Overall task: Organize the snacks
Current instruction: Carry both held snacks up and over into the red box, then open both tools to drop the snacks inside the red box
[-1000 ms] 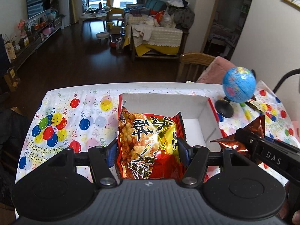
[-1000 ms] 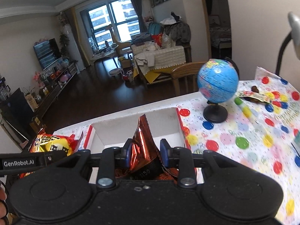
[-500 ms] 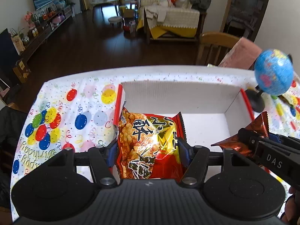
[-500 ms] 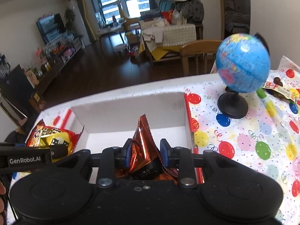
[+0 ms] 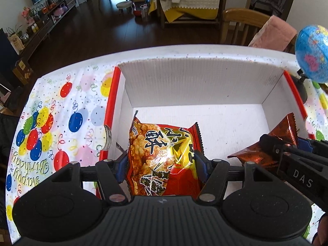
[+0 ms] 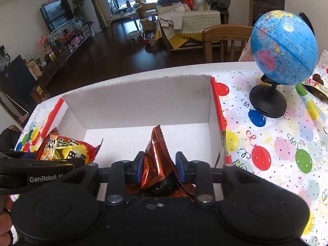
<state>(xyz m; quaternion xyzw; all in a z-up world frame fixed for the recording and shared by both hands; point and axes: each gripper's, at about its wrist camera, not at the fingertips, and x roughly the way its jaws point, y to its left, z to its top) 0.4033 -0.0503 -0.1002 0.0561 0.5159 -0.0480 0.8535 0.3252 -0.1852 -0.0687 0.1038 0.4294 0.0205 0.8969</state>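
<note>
My left gripper point(image 5: 162, 160) is shut on a red and yellow snack bag point(image 5: 162, 143), held upright low inside the white cardboard box point(image 5: 194, 82) with red rims, near its left wall. My right gripper point(image 6: 158, 162) holds a copper foil snack packet point(image 6: 157, 151) upright over the right half of the box point(image 6: 139, 102). Its jaws are opening slightly, with the packet still between the pads. In the left wrist view the right gripper point(image 5: 287, 153) and the copper packet point(image 5: 283, 135) show at the right. The right wrist view catches the red bag point(image 6: 65, 149) at its left edge.
A balloon-print tablecloth point(image 5: 61, 123) covers the table. A blue globe point(image 6: 285, 47) on a black stand sits right of the box, with a chocolate snack wrapper point(image 6: 315, 82) behind it. A wooden chair point(image 6: 223, 39) stands past the far table edge.
Both grippers have come down and forward into the box with their packets. The box fills more of both views, and the globe has slid toward the right edge.
</note>
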